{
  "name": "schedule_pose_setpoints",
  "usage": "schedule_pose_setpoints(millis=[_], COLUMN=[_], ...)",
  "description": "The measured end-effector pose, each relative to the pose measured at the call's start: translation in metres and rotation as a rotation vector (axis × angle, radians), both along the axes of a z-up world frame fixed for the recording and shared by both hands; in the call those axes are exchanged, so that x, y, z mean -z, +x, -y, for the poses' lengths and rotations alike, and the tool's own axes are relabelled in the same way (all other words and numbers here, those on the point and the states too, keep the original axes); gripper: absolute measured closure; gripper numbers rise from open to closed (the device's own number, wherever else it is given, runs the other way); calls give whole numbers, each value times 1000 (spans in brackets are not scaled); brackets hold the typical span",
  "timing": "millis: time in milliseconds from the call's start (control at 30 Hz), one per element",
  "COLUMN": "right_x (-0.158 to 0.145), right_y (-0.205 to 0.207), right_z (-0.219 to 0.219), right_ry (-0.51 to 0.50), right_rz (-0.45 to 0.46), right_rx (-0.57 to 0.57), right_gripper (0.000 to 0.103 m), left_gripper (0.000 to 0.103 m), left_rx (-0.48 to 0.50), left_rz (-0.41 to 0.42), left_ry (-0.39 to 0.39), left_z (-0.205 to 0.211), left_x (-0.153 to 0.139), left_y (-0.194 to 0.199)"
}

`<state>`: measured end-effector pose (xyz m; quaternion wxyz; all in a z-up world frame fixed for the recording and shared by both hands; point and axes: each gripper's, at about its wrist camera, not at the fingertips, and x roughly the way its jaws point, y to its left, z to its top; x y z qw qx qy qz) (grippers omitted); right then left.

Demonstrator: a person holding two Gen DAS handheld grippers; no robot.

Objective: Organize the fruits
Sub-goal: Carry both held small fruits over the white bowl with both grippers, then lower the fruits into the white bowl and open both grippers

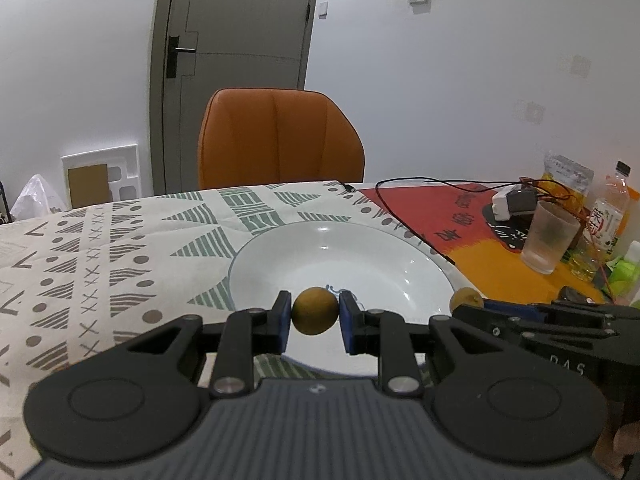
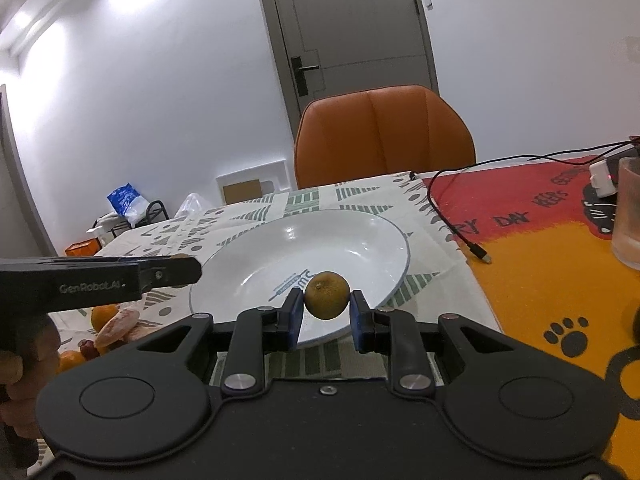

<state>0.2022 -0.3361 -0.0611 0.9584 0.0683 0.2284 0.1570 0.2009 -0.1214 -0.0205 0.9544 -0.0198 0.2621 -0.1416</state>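
Both claws are over the near edge of the wide white plate [image 1: 400, 264], which sits on the patterned cloth [image 1: 120, 264] covering this end of the desk. The left claw [image 1: 315, 316] is clamped on a small yellow-green citrus fruit [image 1: 315, 311], pinched between its blue pads. The right claw [image 2: 325, 306] is clamped on a second small citrus [image 2: 327, 295] the same way, held over the plate's near rim. The plate itself has nothing lying in it, only a small blue printed mark on its floor. To the right, on the red and orange mat [image 1: 500, 276], stands a frosted plastic cup [image 1: 548, 238]; whether it holds anything I cannot tell. Beyond it is a drink bottle [image 1: 610, 208]. Off to the left, more fruit lies on the cloth, including an orange [image 2: 102, 318].
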Motion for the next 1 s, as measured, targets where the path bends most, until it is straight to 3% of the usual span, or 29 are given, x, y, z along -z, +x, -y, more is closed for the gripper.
schedule_pose_setpoints(millis=[567,933,1000], right_x=[4,4,4], right_y=[26,30,30], right_z=[-10,-14,-14], right_ry=[-7,-7,-3], right_rz=[-28,-27,-21], right_rx=[-26,-22,-16], right_gripper=[80,80,73], left_gripper=[79,73,68], left_rx=[14,-22,-29], left_rz=[-63,-77,-76], left_ry=[5,5,1], left_z=[12,0,-4], left_x=[15,11,9], left_y=[29,21,18])
